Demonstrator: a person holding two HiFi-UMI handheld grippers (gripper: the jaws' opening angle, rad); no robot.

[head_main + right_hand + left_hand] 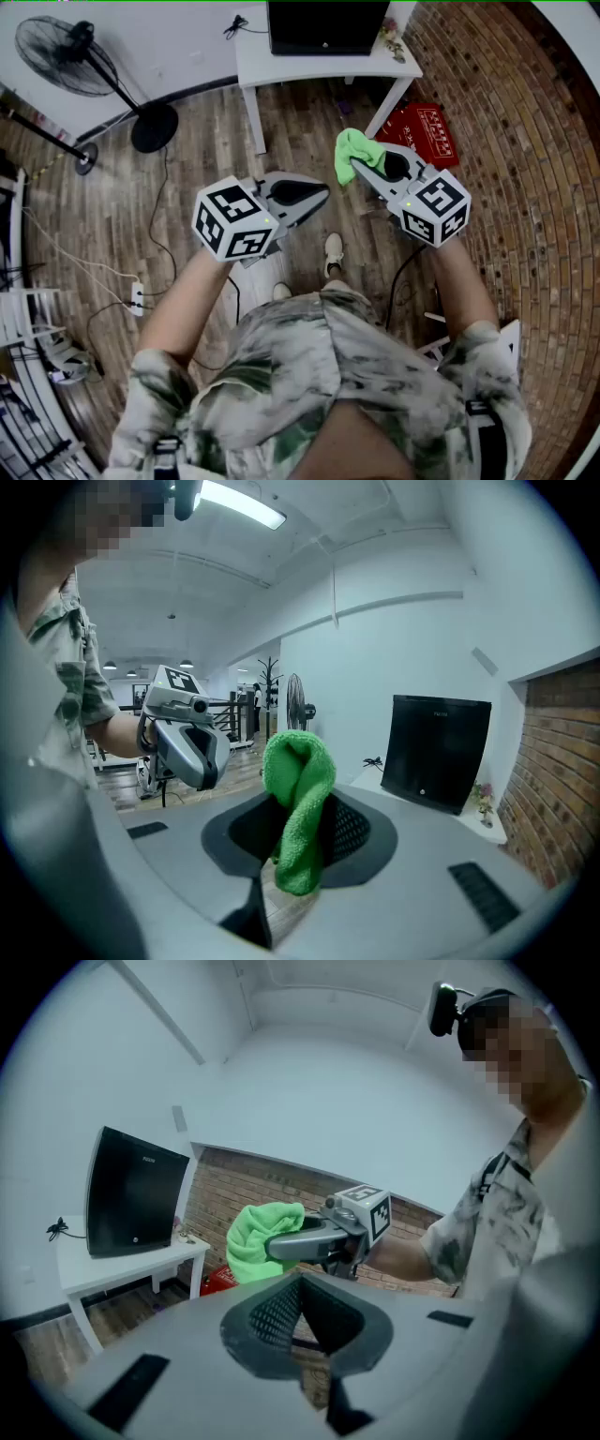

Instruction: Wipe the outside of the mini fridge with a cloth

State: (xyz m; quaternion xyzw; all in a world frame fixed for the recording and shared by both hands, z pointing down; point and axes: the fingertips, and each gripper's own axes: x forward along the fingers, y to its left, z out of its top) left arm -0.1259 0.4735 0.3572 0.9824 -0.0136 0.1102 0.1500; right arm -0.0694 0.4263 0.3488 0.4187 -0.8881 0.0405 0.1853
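Observation:
The black mini fridge (323, 26) stands on a white table (281, 61) ahead of me; it also shows in the left gripper view (136, 1206) and the right gripper view (439, 752). My right gripper (361, 167) is shut on a bright green cloth (354, 150), which hangs folded between its jaws (300, 803). That cloth (262, 1238) is also visible from the left gripper's camera. My left gripper (317, 197) is held beside it at waist height, jaws closed with nothing in them (301, 1281). Both grippers are well short of the fridge.
A red box (427, 131) lies on the floor by the table's right leg. A standing fan (70, 56) is at the far left, with cables and a power strip (138, 298) on the wooden floor. A brick wall (525, 141) curves along the right.

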